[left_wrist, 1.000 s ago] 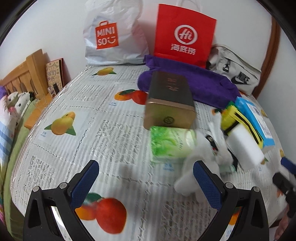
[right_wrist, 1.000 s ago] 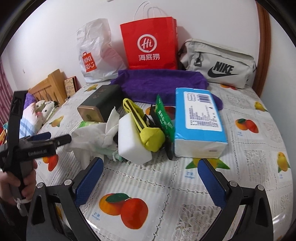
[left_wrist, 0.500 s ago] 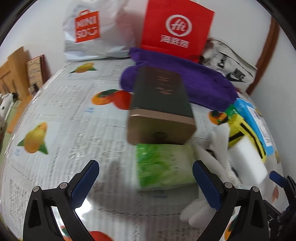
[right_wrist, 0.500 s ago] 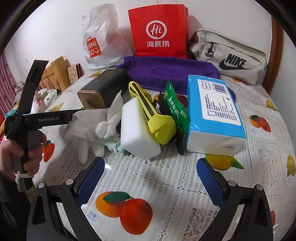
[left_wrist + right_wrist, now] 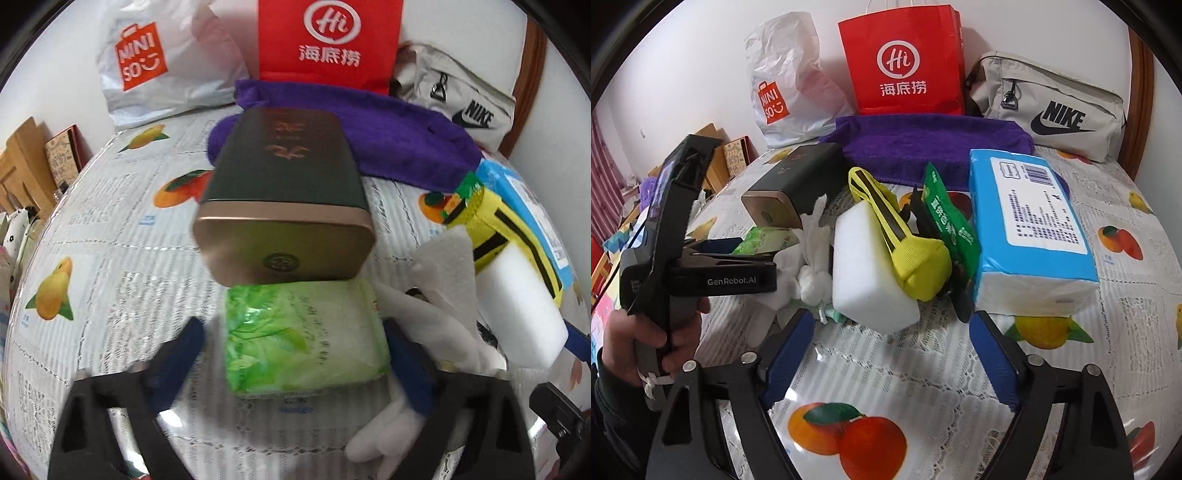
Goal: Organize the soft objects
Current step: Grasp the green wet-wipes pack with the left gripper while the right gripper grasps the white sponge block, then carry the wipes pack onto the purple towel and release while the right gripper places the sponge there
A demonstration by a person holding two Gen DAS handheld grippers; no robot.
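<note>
A green tissue pack lies on the fruit-print tablecloth, in front of a dark green tin. My left gripper is open, its blue fingers either side of the pack, the left finger apart from it. White gloves lie just right of the pack. My right gripper is open and empty, in front of a white sponge block, a yellow pouch, a green packet and a blue tissue pack. The left gripper's body shows in the right wrist view by the green pack.
A purple towel lies behind the pile. A red paper bag, a white Miniso bag and a grey Nike bag stand against the wall. A wooden headboard is at the far left.
My left gripper has moved forward and right until its fingers straddle the green tissue pack, and they stand closer together. My right gripper has edged closer to the pile.
</note>
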